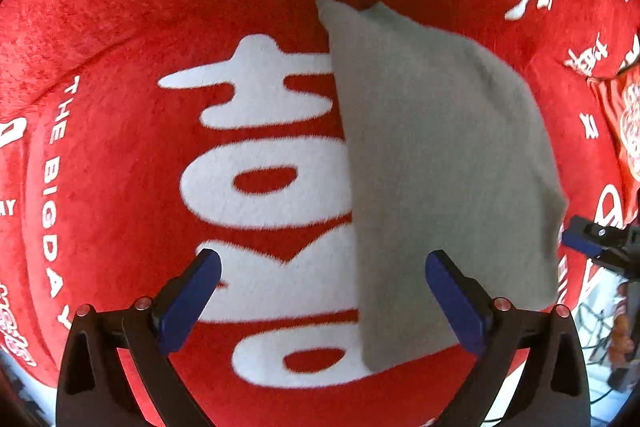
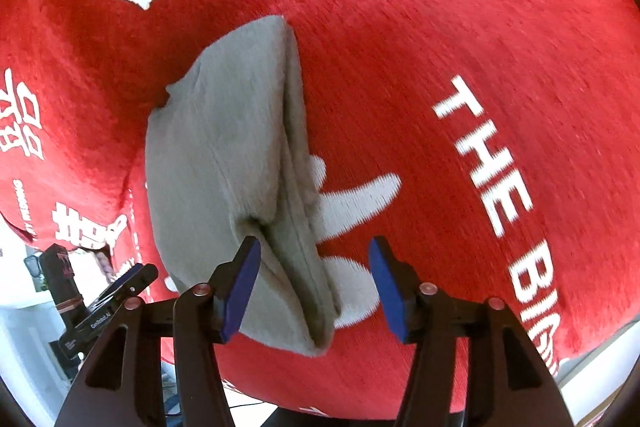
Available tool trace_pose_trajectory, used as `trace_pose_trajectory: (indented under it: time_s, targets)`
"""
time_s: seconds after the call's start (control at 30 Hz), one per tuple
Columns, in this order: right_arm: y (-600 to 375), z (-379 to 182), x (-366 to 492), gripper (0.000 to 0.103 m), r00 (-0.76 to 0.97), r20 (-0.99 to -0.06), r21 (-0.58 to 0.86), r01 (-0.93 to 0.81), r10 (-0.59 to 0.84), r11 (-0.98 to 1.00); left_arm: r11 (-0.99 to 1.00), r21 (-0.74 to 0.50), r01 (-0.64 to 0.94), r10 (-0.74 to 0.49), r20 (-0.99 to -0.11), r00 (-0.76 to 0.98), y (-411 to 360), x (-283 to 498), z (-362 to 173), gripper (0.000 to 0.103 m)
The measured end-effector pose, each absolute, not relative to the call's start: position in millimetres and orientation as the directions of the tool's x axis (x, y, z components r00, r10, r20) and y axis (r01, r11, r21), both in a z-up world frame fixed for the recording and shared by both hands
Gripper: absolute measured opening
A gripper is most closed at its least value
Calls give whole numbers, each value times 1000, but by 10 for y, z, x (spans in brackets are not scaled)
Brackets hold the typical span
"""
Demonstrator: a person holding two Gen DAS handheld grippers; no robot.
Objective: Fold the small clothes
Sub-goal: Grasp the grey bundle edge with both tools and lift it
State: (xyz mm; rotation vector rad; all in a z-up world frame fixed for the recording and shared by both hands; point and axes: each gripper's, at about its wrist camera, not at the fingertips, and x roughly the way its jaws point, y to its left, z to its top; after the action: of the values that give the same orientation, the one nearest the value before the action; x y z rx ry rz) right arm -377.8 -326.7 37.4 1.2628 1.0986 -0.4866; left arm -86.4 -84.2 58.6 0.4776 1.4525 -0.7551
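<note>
A small grey garment (image 1: 440, 163) lies folded on a red plush cloth with white lettering (image 1: 256, 179). My left gripper (image 1: 322, 303) is open and empty above the cloth, its right finger over the garment's near left edge. In the right wrist view the same grey garment (image 2: 232, 163) shows stacked folded edges along its right side. My right gripper (image 2: 314, 285) is open, its jaws standing either side of the garment's near folded edge, its left finger (image 2: 240, 287) over the fabric. The right gripper's blue-tipped fingers also show at the right edge of the left wrist view (image 1: 600, 247).
The red cloth (image 2: 460, 47) covers the whole work surface and drops off at the near edge. The left gripper's body shows at the lower left of the right wrist view (image 2: 116, 291). Cables and clutter lie beyond the cloth's edge (image 1: 604, 331).
</note>
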Motion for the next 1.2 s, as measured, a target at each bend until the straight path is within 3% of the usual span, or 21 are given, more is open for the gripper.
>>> trace_pose_trajectory:
  time_s: [0.6, 0.9, 1.2]
  targets:
    - [-3736, -15, -3477, 63, 561, -735, 654, 736, 381, 177, 707, -251, 661, -230, -966, -120, -1487, -729, 272, 102]
    - [-3721, -251, -3213, 69, 603, -593, 775, 607, 534, 175, 648, -418, 636, -291, -909, -300, -1812, -737, 7, 102]
    - [-3693, -337, -2936, 71, 632, -518, 833, 525, 576, 172, 661, -401, 635, -284, -916, -282, -2056, -825, -132, 102]
